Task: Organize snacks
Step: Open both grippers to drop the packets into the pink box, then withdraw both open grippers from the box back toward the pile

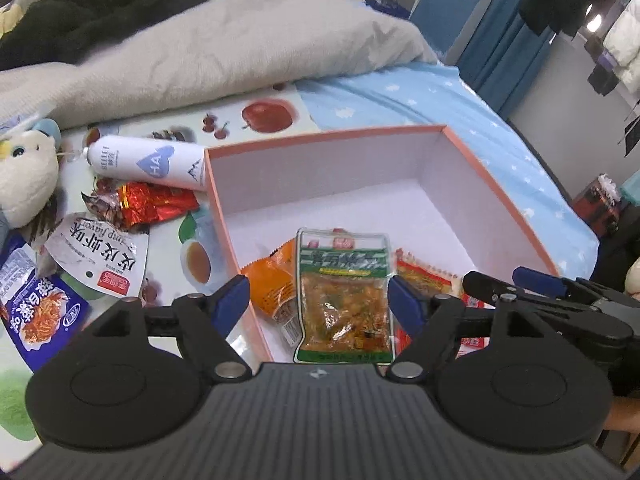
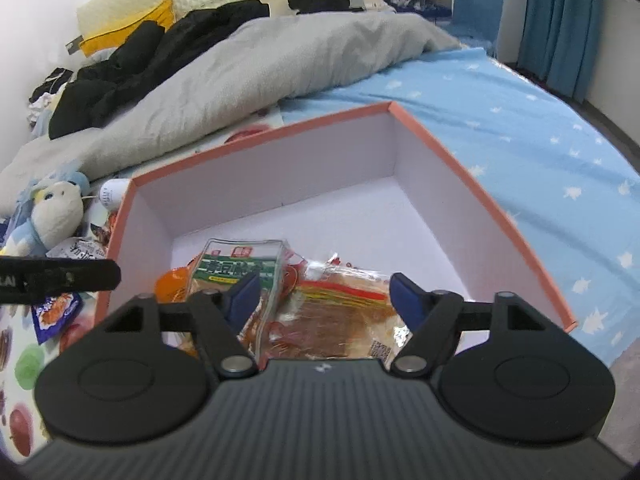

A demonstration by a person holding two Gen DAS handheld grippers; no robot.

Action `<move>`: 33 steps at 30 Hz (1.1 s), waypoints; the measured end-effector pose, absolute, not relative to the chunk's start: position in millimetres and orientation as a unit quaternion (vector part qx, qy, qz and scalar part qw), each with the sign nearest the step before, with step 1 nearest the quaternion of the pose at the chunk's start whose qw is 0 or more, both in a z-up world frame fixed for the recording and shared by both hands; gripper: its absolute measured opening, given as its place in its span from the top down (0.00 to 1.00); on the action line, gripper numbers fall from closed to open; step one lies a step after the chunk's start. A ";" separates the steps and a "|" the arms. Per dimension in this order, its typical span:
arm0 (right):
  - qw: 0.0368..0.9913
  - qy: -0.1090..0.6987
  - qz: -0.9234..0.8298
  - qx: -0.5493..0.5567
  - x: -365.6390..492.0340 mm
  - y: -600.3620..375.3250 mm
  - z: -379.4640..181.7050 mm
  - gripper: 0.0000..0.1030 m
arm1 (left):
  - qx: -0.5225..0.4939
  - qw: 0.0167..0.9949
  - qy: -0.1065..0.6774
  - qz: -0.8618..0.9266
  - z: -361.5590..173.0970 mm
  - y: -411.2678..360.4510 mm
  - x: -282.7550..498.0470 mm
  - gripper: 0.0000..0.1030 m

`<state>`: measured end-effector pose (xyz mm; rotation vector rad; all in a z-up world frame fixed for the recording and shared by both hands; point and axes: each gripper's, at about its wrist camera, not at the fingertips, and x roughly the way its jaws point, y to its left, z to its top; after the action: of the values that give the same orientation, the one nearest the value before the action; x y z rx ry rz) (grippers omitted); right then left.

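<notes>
Where the fruit-print cloth (image 1: 264,116) covers the near part of a bed, a pink-rimmed box (image 1: 320,136) stands open beside a blue star-patterned sheet (image 1: 420,96), with a grey duvet (image 1: 224,44) heaped behind and blue curtains (image 2: 560,20) at the room's edge. The left gripper (image 1: 320,300) hangs with jaws apart above a green snack packet (image 1: 344,292) lying in the box; the right gripper (image 2: 324,296), likewise spread and gripping nothing, hangs over a clear red-striped packet (image 2: 344,312). An orange packet (image 1: 272,280) lies partly hidden beneath the green one. Outside the box lie a white can (image 1: 148,162), foil wrappers (image 1: 148,204) and a blue pouch (image 1: 40,308), cut off at the frame edge.
</notes>
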<state>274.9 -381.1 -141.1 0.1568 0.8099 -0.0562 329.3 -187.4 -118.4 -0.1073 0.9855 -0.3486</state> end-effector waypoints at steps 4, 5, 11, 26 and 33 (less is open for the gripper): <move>0.924 0.374 -0.024 0.079 266.3 -380.0 -125.7 0.29 | -0.050 0.876 0.452 -0.161 -100.2 -181.4 318.8 0.18; 0.926 0.369 -0.023 0.081 264.0 -379.5 -121.4 0.29 | -0.050 0.879 0.447 -0.160 -95.1 -179.4 316.1 0.18; 0.939 0.333 -0.011 0.081 246.8 -370.1 -91.5 0.29 | -0.048 0.899 0.408 -0.154 -62.4 -163.1 292.8 0.15; 0.962 0.262 0.042 0.070 209.4 -320.2 -38.6 0.29 | -0.066 0.931 0.337 -0.121 -11.6 -100.2 230.8 0.15; 0.963 0.250 0.076 0.063 197.7 -286.9 -35.5 0.29 | -0.081 0.939 0.322 -0.095 -11.3 -65.2 203.4 0.15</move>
<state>197.7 -286.9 -35.5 0.1275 0.5064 0.1537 203.4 -65.2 -11.3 -0.1645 0.6576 -0.1938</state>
